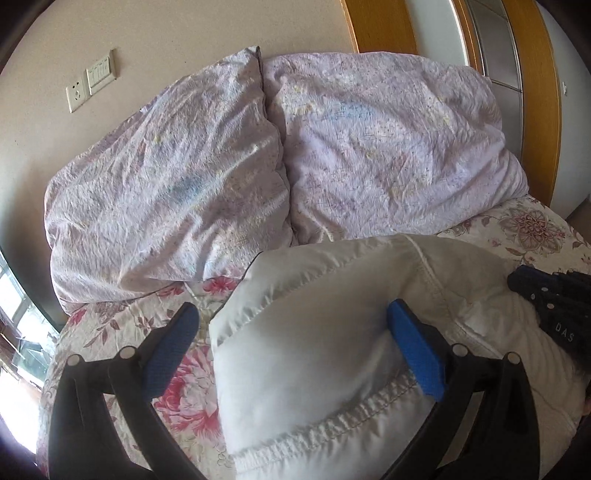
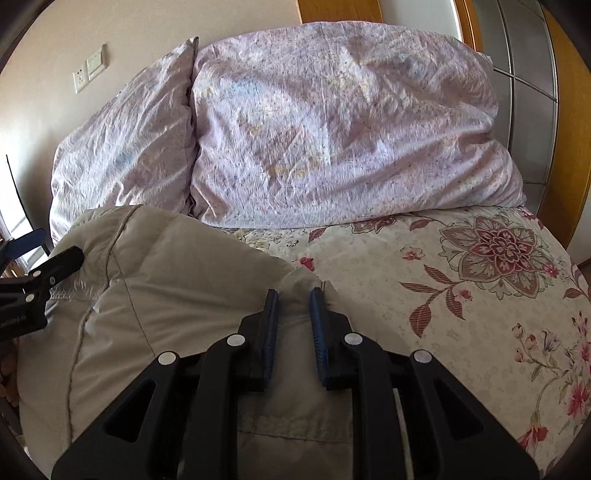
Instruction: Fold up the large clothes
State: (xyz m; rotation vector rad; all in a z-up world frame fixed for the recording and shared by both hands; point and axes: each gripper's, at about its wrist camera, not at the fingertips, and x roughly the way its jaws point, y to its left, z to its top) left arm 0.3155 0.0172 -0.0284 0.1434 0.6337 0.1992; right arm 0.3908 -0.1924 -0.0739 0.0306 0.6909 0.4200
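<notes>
Bed [image 2: 424, 295], covered by a cream sheet printed with red and pink flowers, fills the lower field of both wrist views. Two lilac pillows [image 1: 166, 177] [image 1: 388, 147] lean side by side against the beige wall and wooden headboard [image 1: 384, 26]. White padded garment [image 1: 314, 332], with quilted seams and a gathered elastic hem, lies bunched on the sheet just in front of the pillows. Left gripper [image 1: 291, 332]: jaws spread wide, the hem end of the garment between them, right pad touching the fabric, left pad over the sheet, apart from it. Right gripper [image 2: 293, 314]: jaws drawn close, pinching a raised fold at the garment's edge. Wall socket and switch plate [image 1: 92, 79] on the left wall.
</notes>
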